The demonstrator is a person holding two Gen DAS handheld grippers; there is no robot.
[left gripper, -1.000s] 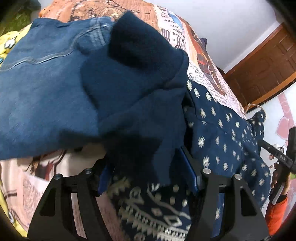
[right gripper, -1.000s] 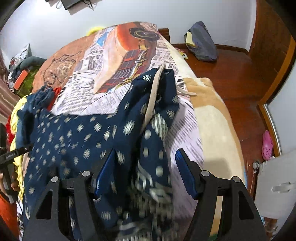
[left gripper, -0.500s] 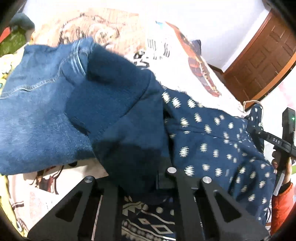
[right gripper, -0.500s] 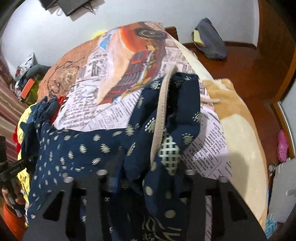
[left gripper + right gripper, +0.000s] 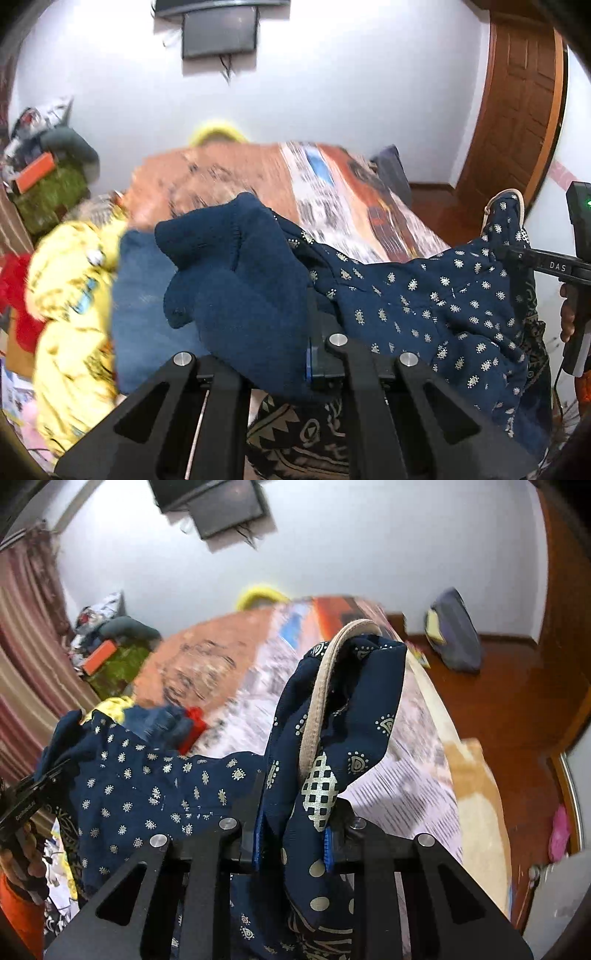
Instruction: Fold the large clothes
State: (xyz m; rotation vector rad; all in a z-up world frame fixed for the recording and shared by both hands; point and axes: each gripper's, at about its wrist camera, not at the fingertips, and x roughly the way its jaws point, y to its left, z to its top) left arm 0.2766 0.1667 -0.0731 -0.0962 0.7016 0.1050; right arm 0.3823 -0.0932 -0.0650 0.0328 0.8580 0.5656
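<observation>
A navy garment with small pale motifs (image 5: 424,306) hangs stretched between my two grippers above the bed. My left gripper (image 5: 273,354) is shut on one end of it, where plain dark blue fabric (image 5: 236,280) bunches over the fingers. My right gripper (image 5: 293,834) is shut on the other end, by a beige band (image 5: 321,698) and a patterned border. The right gripper also shows at the right edge of the left wrist view (image 5: 517,258). The left gripper shows at the left edge of the right wrist view (image 5: 40,779).
The bed carries a newspaper-and-train print cover (image 5: 332,192). Blue jeans (image 5: 144,302), a yellow garment (image 5: 74,302) and red cloth (image 5: 14,295) lie at its left. A wooden door (image 5: 517,110), wood floor and a dark bag (image 5: 454,635) are to the right.
Both grippers closed on the navy garment and lifted it off the bed. Both views have tilted up, so the wall and a wall-mounted screen now show.
</observation>
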